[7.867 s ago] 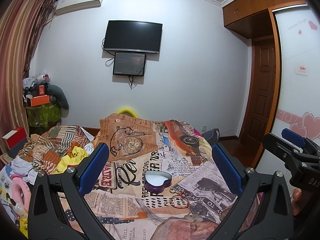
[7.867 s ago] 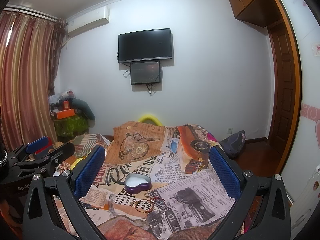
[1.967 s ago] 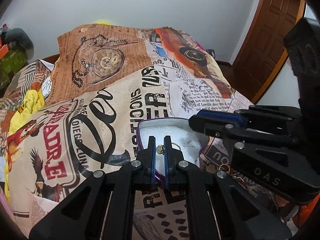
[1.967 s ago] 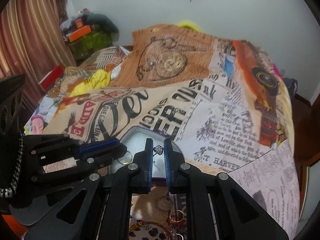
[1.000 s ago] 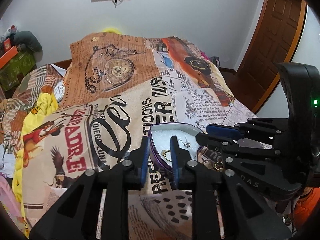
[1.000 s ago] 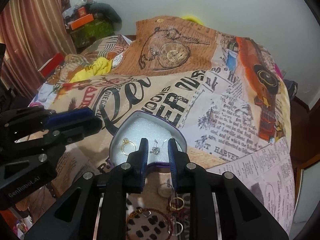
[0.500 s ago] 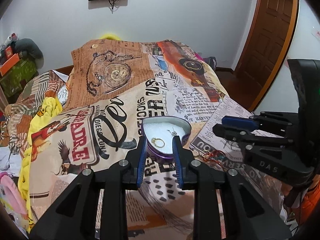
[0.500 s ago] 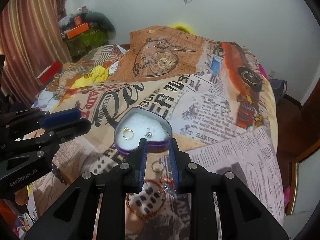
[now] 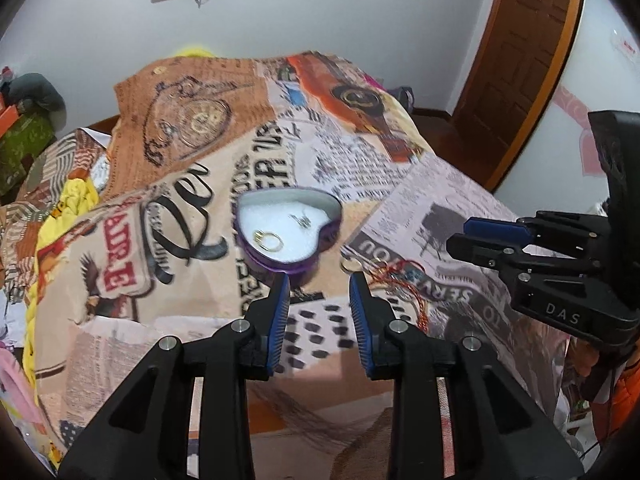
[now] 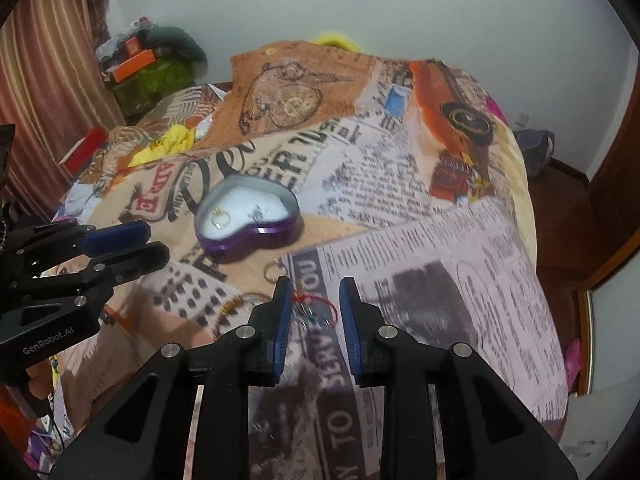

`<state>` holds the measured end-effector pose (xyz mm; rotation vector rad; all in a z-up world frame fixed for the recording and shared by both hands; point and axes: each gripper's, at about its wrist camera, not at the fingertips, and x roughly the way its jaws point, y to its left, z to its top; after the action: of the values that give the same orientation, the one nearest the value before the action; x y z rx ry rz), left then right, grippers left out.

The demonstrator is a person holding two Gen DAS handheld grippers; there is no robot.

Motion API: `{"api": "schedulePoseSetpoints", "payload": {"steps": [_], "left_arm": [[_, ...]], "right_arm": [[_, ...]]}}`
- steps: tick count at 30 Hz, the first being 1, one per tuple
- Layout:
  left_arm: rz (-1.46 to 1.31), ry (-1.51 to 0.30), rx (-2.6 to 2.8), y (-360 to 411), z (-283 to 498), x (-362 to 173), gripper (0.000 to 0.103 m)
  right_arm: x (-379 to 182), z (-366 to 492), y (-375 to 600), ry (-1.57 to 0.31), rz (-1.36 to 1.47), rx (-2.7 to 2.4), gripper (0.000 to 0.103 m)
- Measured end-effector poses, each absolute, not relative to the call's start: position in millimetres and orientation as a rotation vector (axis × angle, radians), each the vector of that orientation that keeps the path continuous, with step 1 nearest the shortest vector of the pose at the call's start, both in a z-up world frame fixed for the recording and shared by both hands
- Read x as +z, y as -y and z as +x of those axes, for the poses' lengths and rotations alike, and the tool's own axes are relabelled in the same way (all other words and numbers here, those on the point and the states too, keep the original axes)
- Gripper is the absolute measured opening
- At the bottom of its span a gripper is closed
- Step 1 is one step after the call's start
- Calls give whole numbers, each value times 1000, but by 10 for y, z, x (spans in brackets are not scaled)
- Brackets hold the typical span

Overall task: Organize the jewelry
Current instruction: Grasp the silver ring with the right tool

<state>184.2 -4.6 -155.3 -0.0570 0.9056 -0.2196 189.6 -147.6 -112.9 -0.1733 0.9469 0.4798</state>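
Observation:
A purple heart-shaped box [image 9: 296, 260] [image 10: 256, 236] with white lining sits open on the printed bedspread. Inside lie a gold ring [image 9: 271, 240] [image 10: 220, 216] and a small silver piece [image 9: 303, 219] [image 10: 257, 212]. Loose jewelry lies just right of the box: a silver ring [image 9: 352, 265] [image 10: 274, 269], a red cord bracelet [image 9: 408, 280] [image 10: 316, 300] and a copper bangle [image 10: 236, 304]. My left gripper [image 9: 319, 280] is open and empty, just in front of the box. My right gripper [image 10: 312, 284] is open and empty, over the red bracelet.
The bed [image 10: 440, 240] is covered by a newspaper-print spread. Yellow cloth [image 9: 80, 196] and clutter lie at its left side. A wooden door [image 9: 516, 52] stands at the right, curtains [image 10: 48, 72] at the left. The right gripper also shows in the left wrist view [image 9: 496, 236].
Both grippers have let go of the ring and silver piece into the box, opened, and drawn back. The right one has shifted right over the loose bracelets.

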Motion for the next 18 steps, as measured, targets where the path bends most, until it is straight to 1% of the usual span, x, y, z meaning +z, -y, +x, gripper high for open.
{"api": "schedulePoseSetpoints", "payload": {"steps": [5,14,16,18], "left_arm": [[-33,-957,-246,200,1876,-1749,30],[-41,-1022,-285,328,1934,-2023,29],[-56,-1020,-286,318,1945,-2051,25],[-63,-1017,-285,308,1954,-2059,17]], "right_arm": [[-1255,1844,1611,-966,-182,453,37],[-1438,1802,1746,-1018,-186,447,38],[-1459,1796,1741,-1020,-190,450,38],[-1470,1796,1729,-1021,-189,454,38]]}}
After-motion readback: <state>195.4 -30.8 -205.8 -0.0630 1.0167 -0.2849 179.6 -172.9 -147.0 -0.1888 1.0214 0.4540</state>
